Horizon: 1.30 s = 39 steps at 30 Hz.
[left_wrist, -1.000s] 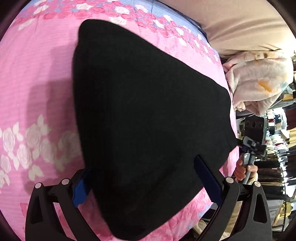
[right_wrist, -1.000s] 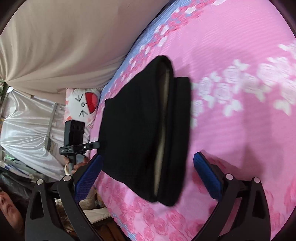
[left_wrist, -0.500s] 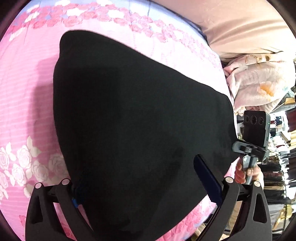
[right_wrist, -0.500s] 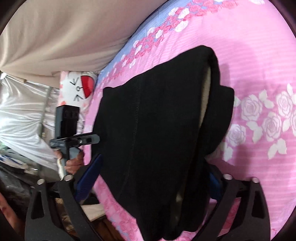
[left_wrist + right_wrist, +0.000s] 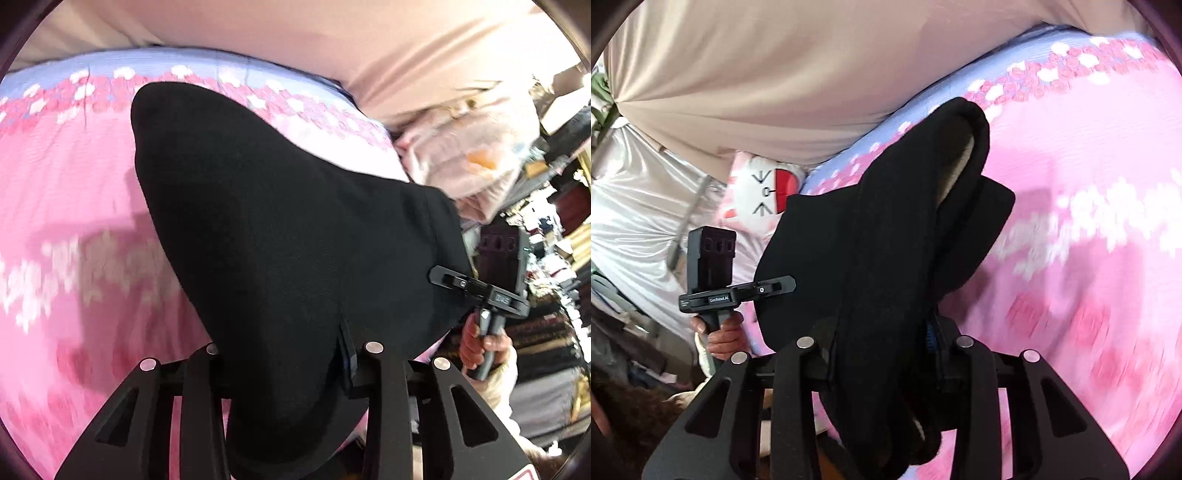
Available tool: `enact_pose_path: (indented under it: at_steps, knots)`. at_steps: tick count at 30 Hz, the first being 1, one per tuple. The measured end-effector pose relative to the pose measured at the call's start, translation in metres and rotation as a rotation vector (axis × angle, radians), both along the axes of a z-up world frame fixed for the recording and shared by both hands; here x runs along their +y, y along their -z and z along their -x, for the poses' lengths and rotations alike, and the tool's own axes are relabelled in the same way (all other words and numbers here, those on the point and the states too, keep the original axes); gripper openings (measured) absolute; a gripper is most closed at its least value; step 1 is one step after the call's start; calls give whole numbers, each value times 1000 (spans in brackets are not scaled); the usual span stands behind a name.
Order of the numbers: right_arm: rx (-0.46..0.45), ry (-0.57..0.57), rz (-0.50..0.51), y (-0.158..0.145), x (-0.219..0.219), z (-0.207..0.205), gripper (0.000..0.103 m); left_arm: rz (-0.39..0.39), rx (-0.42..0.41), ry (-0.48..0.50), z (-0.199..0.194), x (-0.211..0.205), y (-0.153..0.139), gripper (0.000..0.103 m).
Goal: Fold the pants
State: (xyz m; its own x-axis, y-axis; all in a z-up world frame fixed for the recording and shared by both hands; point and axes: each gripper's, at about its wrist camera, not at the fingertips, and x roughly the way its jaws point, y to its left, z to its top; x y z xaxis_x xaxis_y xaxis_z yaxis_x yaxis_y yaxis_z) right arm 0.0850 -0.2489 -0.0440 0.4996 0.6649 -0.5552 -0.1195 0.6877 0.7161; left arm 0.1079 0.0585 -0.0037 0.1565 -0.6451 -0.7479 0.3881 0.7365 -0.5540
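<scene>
**Both claws clenched on the near edge**

We grip the black pants with left claw and right claw. Their length runs away from us across the pink bed, each claw equally near.

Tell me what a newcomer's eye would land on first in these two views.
The black pants fill the middle of both views, bunched up off the pink rose-print bedspread. Each gripper is shut on them: the left gripper on one near edge, the right gripper on a folded edge showing pale lining. Beyond, a beige curtain hangs behind the bed, with a cat-face pillow below it.
</scene>
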Motion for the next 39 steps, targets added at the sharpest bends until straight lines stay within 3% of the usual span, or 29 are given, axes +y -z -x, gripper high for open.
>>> enact_pose_path:
  at_steps: [4, 6, 8, 9, 11, 15, 17, 20, 22, 25, 28, 35, 37, 39]
  knots:
    - [84, 14, -36, 38, 5, 19, 34, -19, 100, 17, 17, 4, 29, 33]
    - [109, 32, -36, 56, 2, 16, 39, -48, 125, -9, 13, 2, 53, 36]
    - [128, 90, 25, 67, -2, 11, 64, -94, 105, -61, 8, 8, 67, 52]
    - [139, 106, 65, 70, -4, 10, 71, -109, 103, -86, 6, 10, 70, 55]
    - [103, 88, 49, 73, -9, 10, 73, -95, 115, -125, 5, 19, 77, 66]
    - [73, 37, 22, 74, -8, 5, 82, -58, 85, -115, 7, 20, 79, 77]
    - [65, -9, 34, 73, -4, -2, 88, -64, 52, -77, 9, 15, 78, 91]
    - [112, 10, -42, 68, -22, -9, 88, -99, 34, -63, 8, 10, 77, 91]
    - [139, 31, -80, 67, -48, -4, 88, -66, 52, -67, 6, 14, 79, 91]
    - [151, -31, -186, 70, -63, 14, 87, -8, 87, -64, 0, 19, 82, 91]
    - [170, -82, -243, 71, -65, 19, 88, -19, 111, -58, -4, 13, 81, 91]
    - [297, -194, -187, 73, -26, -32, 91, -77, 122, -53, -6, 0, 80, 91]
    - [355, -207, -98, 75, -15, -42, 92, -86, 118, -53, -5, -1, 79, 91]
    - [334, -180, 5, 66, -14, -42, 91, -90, 117, -55, -5, -1, 79, 91]
